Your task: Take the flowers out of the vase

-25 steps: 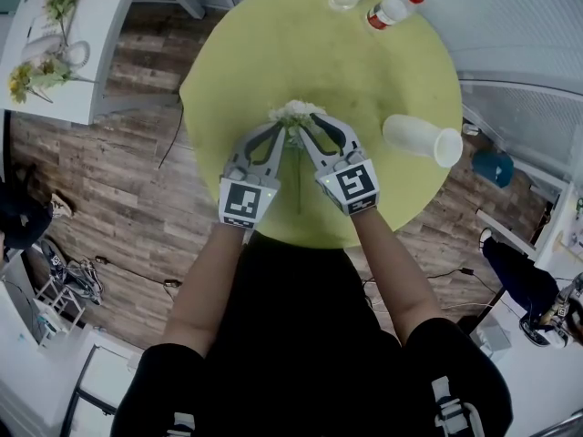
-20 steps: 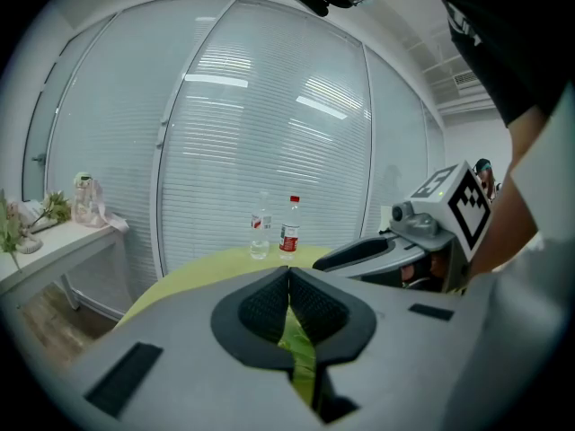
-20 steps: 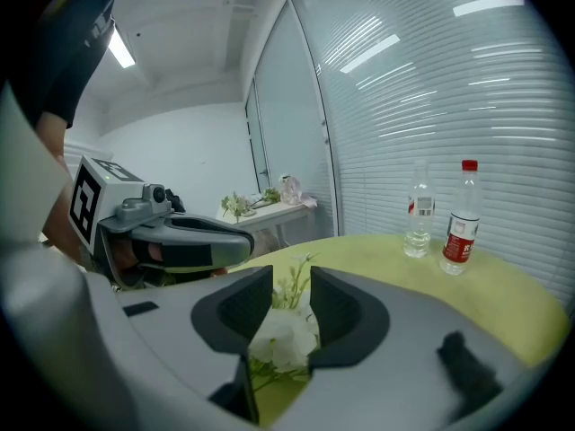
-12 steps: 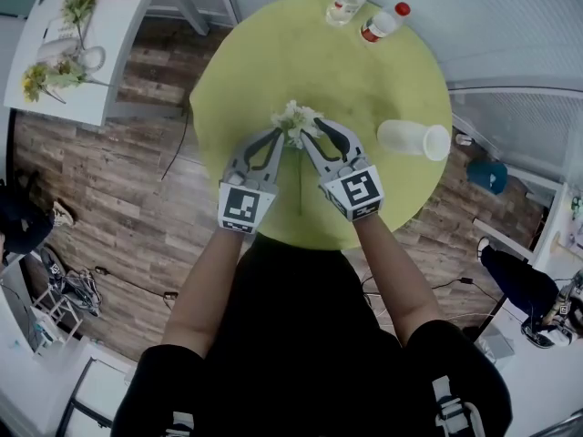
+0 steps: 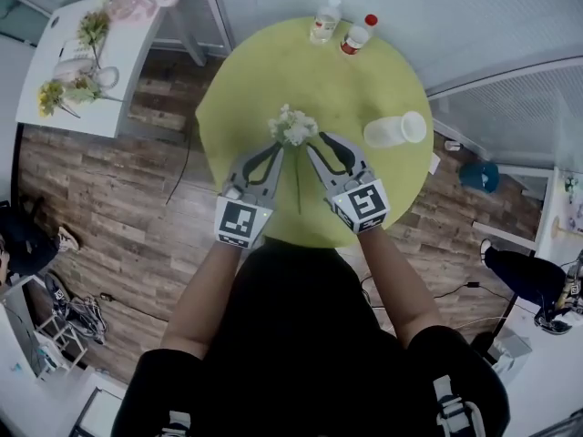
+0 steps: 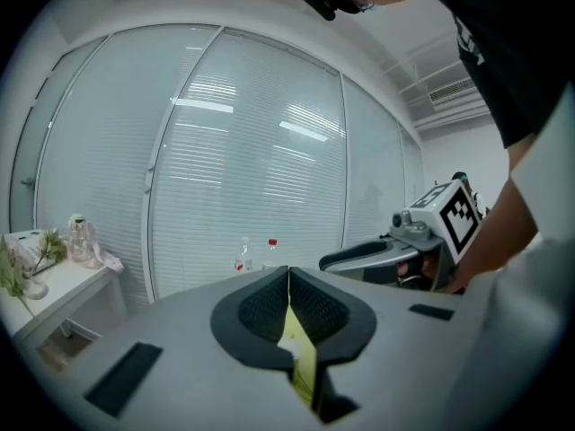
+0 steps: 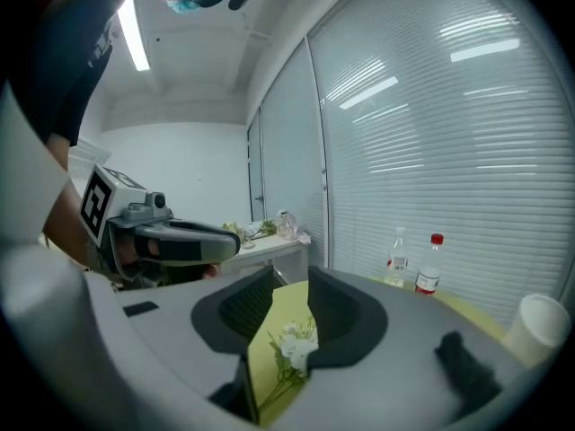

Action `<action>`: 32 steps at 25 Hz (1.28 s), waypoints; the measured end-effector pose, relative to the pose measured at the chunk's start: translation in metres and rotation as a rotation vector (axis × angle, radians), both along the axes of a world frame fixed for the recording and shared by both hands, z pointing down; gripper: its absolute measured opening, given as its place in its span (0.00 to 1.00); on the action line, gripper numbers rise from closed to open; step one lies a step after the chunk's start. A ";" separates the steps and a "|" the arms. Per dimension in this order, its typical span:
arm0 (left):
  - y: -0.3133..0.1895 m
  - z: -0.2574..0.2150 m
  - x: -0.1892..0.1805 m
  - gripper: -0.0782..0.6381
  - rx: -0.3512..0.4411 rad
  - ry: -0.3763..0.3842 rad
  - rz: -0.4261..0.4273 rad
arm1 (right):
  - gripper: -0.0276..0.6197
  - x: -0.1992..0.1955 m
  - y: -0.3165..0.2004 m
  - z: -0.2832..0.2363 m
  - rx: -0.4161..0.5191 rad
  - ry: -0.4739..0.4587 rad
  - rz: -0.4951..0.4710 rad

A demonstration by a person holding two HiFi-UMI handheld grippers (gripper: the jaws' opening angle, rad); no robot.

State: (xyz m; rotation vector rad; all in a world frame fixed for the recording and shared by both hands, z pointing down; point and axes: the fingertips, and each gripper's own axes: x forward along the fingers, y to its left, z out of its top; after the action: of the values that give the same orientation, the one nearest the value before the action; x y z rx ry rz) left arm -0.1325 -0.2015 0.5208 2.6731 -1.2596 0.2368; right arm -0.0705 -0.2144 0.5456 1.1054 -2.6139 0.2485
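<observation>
Head view: both forearms reach out over the round green table (image 5: 264, 71). The left gripper (image 5: 276, 149) and right gripper (image 5: 319, 140) are side by side, tips angled in toward the flowers (image 5: 293, 126). The flowers lie on the table, stem running back between the two grippers. The vase (image 5: 393, 130) is on its side to the right, apart from them.
Left gripper view: near-level aim, jaws closed tip to tip, nothing clamped.
Right gripper view: jaws apart, just been opening. The flowers (image 7: 295, 344) show through the gap, lying on the table, pads not touching them.
</observation>
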 end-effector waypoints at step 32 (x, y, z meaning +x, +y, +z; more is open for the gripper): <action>0.183 -0.153 0.098 0.13 0.163 0.059 0.269 | 0.07 0.088 0.202 -0.160 0.194 -0.091 0.088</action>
State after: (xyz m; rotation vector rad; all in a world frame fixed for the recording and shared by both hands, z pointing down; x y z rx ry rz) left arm -0.0344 -0.0189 0.3676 2.9630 -0.9377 0.0925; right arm 0.0172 -0.0128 0.3859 1.3036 -2.7192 0.0656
